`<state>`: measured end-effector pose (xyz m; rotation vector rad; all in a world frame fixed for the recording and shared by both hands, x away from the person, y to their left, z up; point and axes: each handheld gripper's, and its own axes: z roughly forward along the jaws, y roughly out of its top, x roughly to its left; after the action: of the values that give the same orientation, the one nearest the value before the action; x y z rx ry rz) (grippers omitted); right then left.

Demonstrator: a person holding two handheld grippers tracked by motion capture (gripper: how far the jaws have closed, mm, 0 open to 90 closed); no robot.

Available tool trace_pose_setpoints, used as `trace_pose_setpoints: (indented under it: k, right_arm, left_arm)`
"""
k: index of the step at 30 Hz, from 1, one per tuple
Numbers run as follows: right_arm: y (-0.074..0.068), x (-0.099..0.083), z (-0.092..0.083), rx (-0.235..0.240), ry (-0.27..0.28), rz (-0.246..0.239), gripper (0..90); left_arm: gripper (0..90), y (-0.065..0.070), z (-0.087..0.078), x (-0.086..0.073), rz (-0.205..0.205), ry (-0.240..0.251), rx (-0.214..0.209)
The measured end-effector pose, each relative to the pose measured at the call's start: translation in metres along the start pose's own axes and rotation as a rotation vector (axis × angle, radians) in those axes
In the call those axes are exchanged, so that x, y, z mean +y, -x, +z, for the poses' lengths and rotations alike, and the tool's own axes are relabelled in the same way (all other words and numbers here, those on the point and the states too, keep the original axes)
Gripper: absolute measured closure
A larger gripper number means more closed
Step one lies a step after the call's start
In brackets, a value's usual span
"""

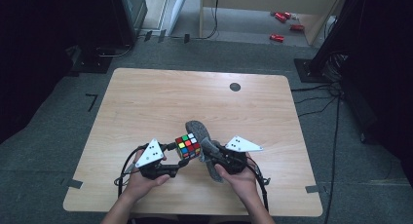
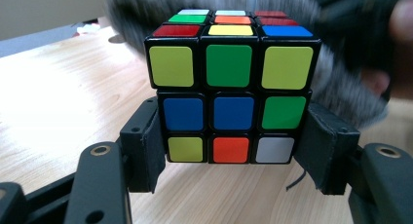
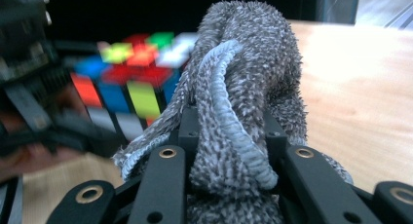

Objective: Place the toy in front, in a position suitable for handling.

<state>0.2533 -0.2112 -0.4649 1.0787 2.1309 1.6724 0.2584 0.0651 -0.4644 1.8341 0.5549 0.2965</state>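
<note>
Over the front of the light wooden desk (image 1: 146, 102), the left tool (image 1: 181, 153) is clamped on a scrambled multicoloured puzzle cube (image 2: 229, 87). Beside it, the right tool (image 1: 207, 153) grips a bunched grey fuzzy cloth (image 3: 243, 78) against the cube. Wiping seems underway; most faces likely remain.

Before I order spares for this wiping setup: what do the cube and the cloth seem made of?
Cube: apparently hard black plastic with glossy coloured tiles or stickers; reflections show. Cloth: grey fuzzy pile, probably microfibre or terry, with a stitched edge.
</note>
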Motion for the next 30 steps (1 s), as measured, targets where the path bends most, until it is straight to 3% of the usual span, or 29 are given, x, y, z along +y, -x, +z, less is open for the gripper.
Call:
trace_pose_setpoints:
  k: [2,5,7,10,12,14,17,20,25,27,30]
  right_arm:
    - [-0.002,-0.002,0.003,-0.002,-0.033,-0.022,72.3]
    - [-0.005,0.000,0.002,0.002,-0.039,-0.043,72.3]
    - [-0.006,0.005,-0.002,0.000,-0.009,-0.056,72.3]
    - [-0.006,0.010,-0.009,-0.007,0.057,-0.030,72.3]
    - [-0.006,0.009,-0.009,-0.031,0.061,-0.035,72.4]
    - [-0.007,0.005,-0.006,-0.044,0.042,-0.036,72.5]
    - [-0.005,0.000,0.000,-0.023,0.005,-0.009,72.5]
    - [-0.008,-0.002,0.004,-0.010,-0.033,-0.028,72.5]
    - [-0.014,0.009,-0.005,-0.022,0.030,-0.063,72.6]
    - [-0.012,0.012,-0.009,-0.016,0.058,-0.040,72.6]
    - [-0.007,0.008,-0.008,-0.004,0.053,-0.013,72.5]
  left_arm:
    - [35.5,-0.004,-0.002,0.000,-0.020,0.008,0.000]
    - [35.5,-0.006,-0.002,-0.002,-0.024,-0.004,-0.016]
    - [35.5,-0.004,-0.001,-0.002,-0.016,-0.015,-0.036]
    - [35.5,0.001,0.001,-0.002,0.004,-0.003,-0.104]
    - [35.5,0.005,0.002,-0.001,0.025,-0.007,-0.093]
    - [35.5,0.004,0.002,-0.001,0.021,-0.004,-0.082]
    - [35.5,-0.002,-0.003,0.000,-0.015,0.022,-0.048]
    - [35.5,-0.010,-0.007,-0.001,-0.057,0.033,-0.035]
    - [35.5,-0.006,-0.004,-0.003,-0.015,-0.020,-0.079]
    - [35.5,-0.003,-0.002,-0.002,-0.004,-0.020,-0.089]
    - [35.4,-0.001,-0.001,-0.001,0.005,-0.016,-0.089]
